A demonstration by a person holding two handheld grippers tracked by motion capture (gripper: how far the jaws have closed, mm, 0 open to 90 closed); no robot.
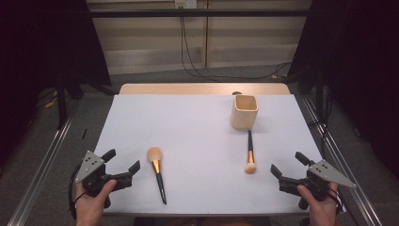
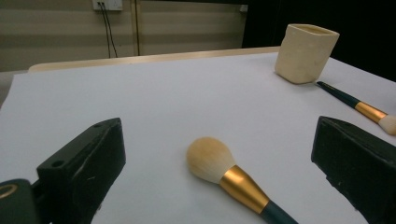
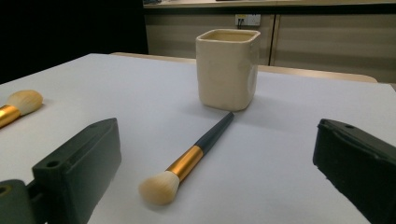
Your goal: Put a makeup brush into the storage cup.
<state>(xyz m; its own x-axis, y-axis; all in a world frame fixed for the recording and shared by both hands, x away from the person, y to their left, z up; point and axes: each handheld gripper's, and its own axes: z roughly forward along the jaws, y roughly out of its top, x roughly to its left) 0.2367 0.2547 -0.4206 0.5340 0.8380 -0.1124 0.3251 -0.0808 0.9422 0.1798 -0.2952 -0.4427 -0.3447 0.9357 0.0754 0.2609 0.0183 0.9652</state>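
Note:
Two makeup brushes lie on the white table sheet [image 1: 197,127]. The larger brush [image 1: 157,170] [image 2: 233,179], with a dark handle, gold ferrule and round cream head, lies front left, just right of my open left gripper [image 1: 123,162] [image 2: 219,172]. A smaller brush [image 1: 250,153] [image 3: 191,158] lies front right, head toward me, its handle tip near a cream square cup [image 1: 244,111] [image 2: 306,52] [image 3: 228,69] standing upright at the back right. My right gripper [image 1: 287,165] [image 3: 215,172] is open, just right of that brush's head. Neither gripper holds anything.
The sheet covers a wooden table [image 1: 204,88]. Metal rails [image 1: 40,169] run along both sides on the floor. Cables [image 1: 188,52] hang from a wall socket behind the table.

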